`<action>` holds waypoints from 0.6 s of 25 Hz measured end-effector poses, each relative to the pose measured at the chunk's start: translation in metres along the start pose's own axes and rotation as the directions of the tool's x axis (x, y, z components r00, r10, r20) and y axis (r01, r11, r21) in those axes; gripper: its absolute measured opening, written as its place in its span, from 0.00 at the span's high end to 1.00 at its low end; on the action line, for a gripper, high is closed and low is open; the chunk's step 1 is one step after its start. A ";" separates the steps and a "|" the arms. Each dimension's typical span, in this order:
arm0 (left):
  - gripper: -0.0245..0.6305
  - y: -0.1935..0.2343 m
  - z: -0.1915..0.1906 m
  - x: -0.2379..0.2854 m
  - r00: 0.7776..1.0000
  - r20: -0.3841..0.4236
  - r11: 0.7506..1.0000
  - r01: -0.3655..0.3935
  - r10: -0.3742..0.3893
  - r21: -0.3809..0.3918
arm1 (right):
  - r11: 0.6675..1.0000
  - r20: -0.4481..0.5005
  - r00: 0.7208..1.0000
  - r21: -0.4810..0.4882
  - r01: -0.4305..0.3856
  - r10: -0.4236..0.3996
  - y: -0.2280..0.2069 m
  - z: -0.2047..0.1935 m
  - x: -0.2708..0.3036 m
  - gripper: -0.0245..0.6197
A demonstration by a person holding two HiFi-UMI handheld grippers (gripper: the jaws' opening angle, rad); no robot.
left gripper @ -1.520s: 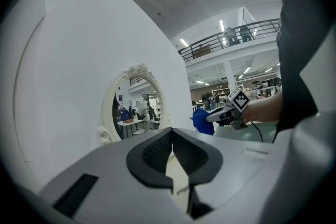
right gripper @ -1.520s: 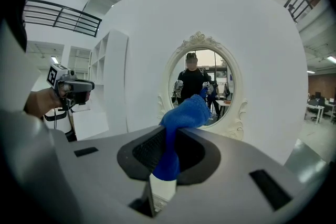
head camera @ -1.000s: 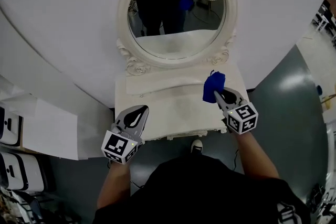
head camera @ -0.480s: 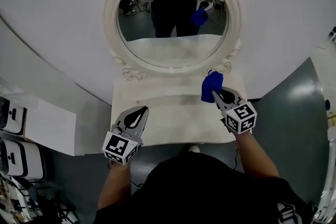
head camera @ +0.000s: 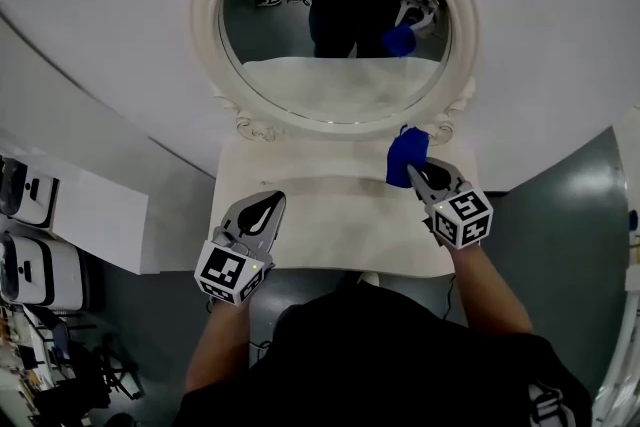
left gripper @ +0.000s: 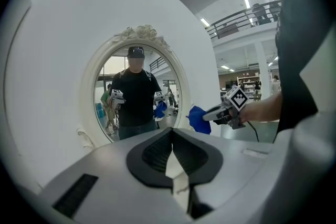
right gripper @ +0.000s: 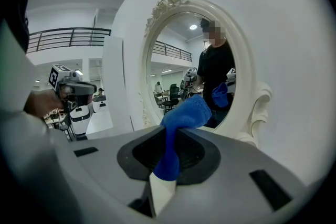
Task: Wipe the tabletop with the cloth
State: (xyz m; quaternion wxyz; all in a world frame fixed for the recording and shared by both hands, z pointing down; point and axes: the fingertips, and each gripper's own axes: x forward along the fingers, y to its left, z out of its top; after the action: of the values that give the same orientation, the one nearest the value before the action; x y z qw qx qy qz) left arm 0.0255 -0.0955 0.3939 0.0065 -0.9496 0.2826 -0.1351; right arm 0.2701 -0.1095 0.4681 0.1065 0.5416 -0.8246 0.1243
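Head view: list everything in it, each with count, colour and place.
mirror: one, oval with a white ornate frame, top centre on the wall; it reflects the person, both grippers and the cloth
wall: one, white, curved, behind the mirror
tabletop: one, white, below the mirror
cloth: one, blue, over the tabletop's rear right, pinched in the right gripper
boxes: two, white with dark panels, at the left edge
floor: dark grey, on both sides of the tabletop
left gripper: one, grey with a marker cube, over the tabletop's front left, jaws together, empty
right gripper: one, grey with a marker cube, at right, shut on the cloth
person: one, black top, bare forearms, bottom centre
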 end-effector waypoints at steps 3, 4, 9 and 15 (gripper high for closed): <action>0.94 0.001 -0.006 -0.004 1.000 -0.019 1.000 -0.018 0.018 -0.010 | 1.000 -0.003 1.000 0.000 -0.026 0.026 0.004 -0.001 0.008 0.90; 0.94 0.003 -0.008 -0.006 0.999 -0.023 1.000 -0.026 0.025 -0.014 | 0.999 -0.004 0.999 0.001 -0.034 0.034 0.006 -0.001 0.010 0.90; 0.94 0.012 -0.015 -0.013 0.999 -0.016 0.998 -0.046 0.045 -0.045 | 0.998 -0.018 0.998 -0.010 -0.065 0.064 0.019 -0.002 0.022 0.90; 0.94 0.016 -0.018 -0.014 1.000 0.003 0.999 -0.004 0.004 -0.044 | 0.999 -0.018 0.999 -0.022 -0.048 0.048 0.029 0.005 0.032 0.90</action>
State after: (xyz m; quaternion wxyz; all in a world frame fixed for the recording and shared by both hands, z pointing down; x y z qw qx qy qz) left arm 0.0007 -0.1005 0.4066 -0.0135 -0.9492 0.2876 -0.1273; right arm 0.2308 -0.1275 0.4705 0.1167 0.5194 -0.8377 0.1220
